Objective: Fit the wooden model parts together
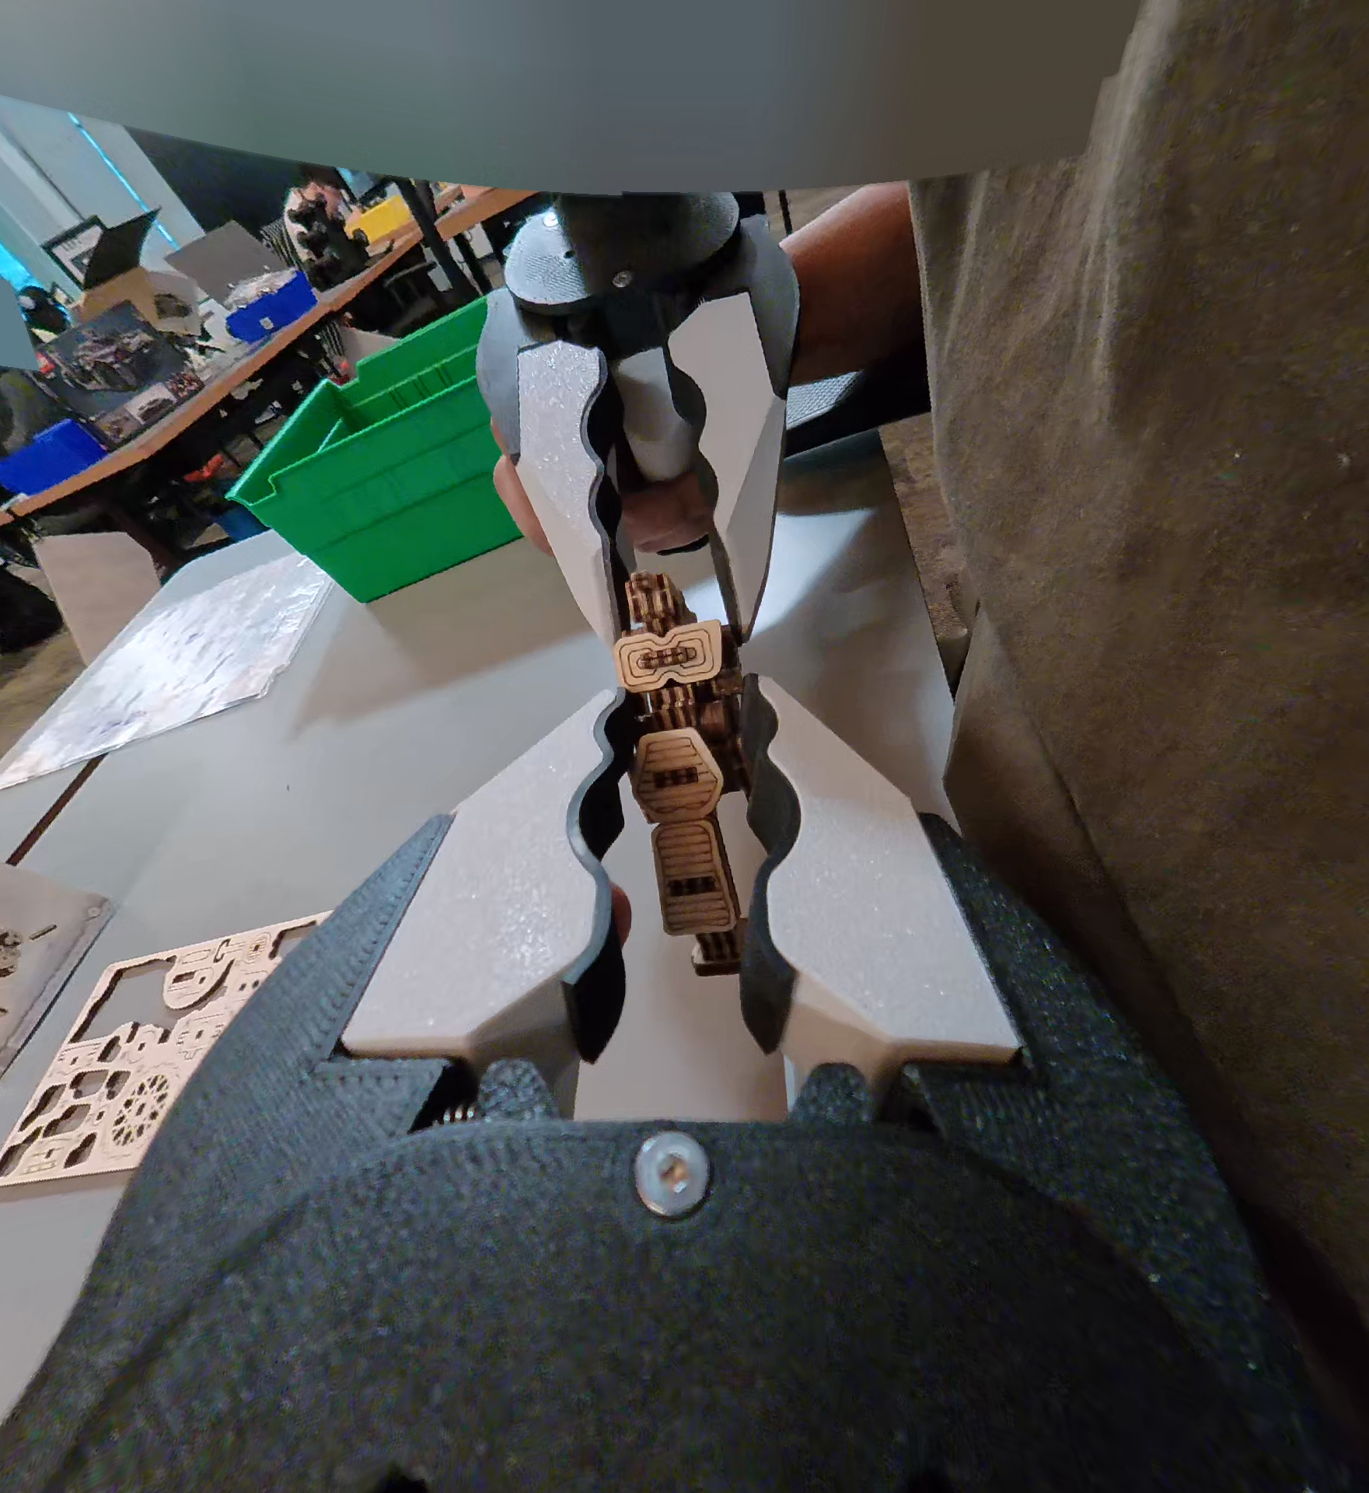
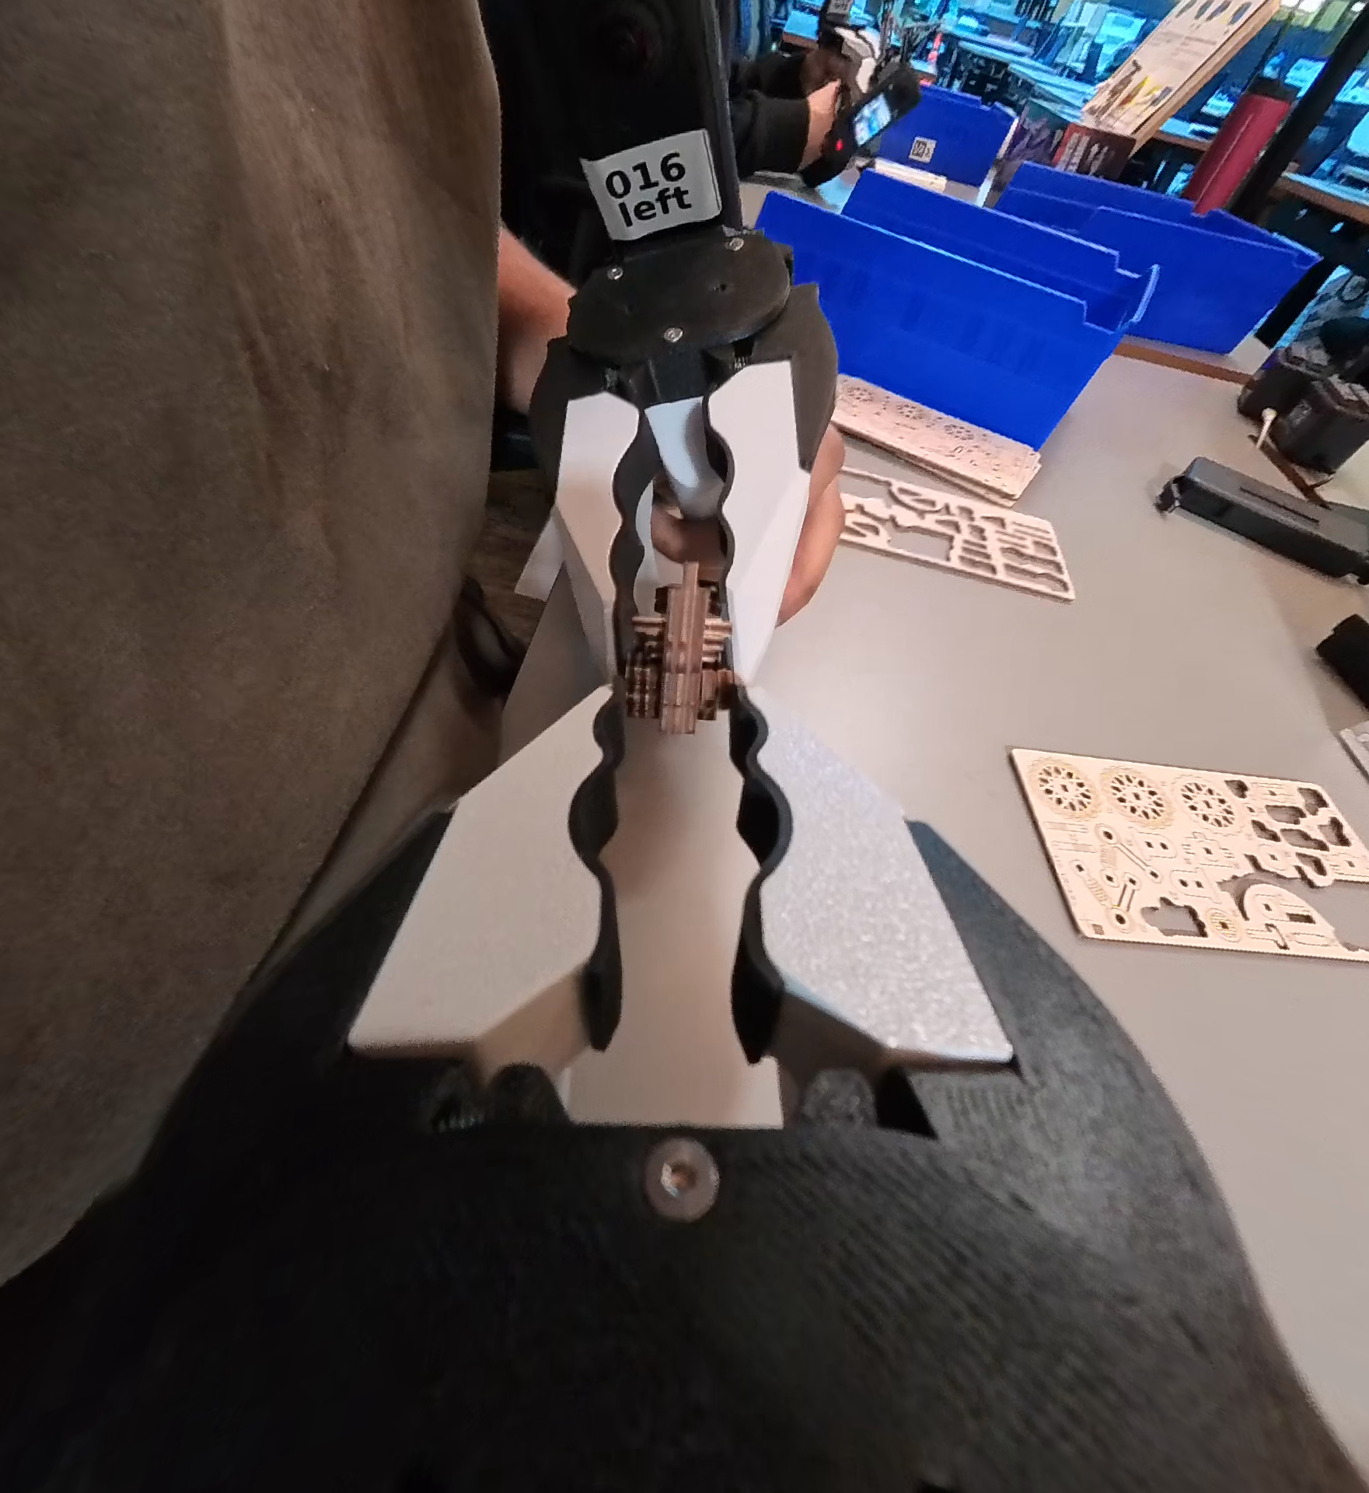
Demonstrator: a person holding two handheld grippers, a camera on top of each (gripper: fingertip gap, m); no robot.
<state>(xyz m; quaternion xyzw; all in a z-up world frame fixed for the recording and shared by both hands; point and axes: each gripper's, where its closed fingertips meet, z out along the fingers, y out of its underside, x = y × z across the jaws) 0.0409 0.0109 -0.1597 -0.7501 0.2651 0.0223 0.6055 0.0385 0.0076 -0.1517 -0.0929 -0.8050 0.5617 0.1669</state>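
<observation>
You have both grippers pinching the half-built wooden model [image 1: 685, 775] tip to tip, left gripper [image 1: 681, 711] and right gripper [image 2: 677, 703] fingers pressed on its sides, so more sheet parts [image 2: 1214, 856] likely remain.

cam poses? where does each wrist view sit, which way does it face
Left wrist view: on the left gripper, facing the right gripper, green bin behind; shirt at right.
Right wrist view: on the right gripper, facing the left gripper, blue bins behind; shirt at left.
Shared: the wooden model between opposed tips, and the grey table.
</observation>
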